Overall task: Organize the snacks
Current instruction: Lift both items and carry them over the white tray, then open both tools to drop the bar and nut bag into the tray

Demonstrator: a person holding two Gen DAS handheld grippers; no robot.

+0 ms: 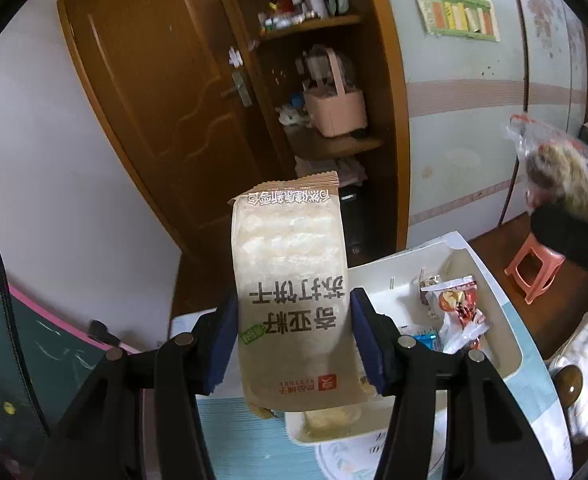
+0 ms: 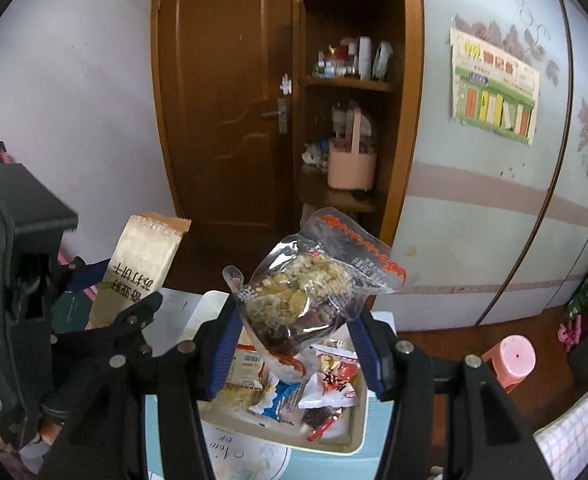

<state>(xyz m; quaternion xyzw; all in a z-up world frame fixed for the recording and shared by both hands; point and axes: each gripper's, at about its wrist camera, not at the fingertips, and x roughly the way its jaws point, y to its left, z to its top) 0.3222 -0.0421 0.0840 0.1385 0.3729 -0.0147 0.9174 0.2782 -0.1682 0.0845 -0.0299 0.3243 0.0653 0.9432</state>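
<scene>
My left gripper (image 1: pixel 294 336) is shut on a tan soda cracker packet (image 1: pixel 289 280) and holds it upright above the table; the packet also shows in the right wrist view (image 2: pixel 141 264). My right gripper (image 2: pixel 296 344) is shut on a clear nut bar packet (image 2: pixel 306 292) with orange print, held above a white tray (image 2: pixel 358 432). The nut bar packet shows blurred at the right of the left wrist view (image 1: pixel 554 164). The tray (image 1: pixel 506 320) holds several wrapped snacks (image 2: pixel 330 376).
A light blue mat (image 1: pixel 253 440) covers the table under the tray. A brown door (image 2: pixel 221 120) and a corner shelf with a pink basket (image 2: pixel 352 168) stand behind. A pink stool (image 2: pixel 512 358) stands on the floor at the right.
</scene>
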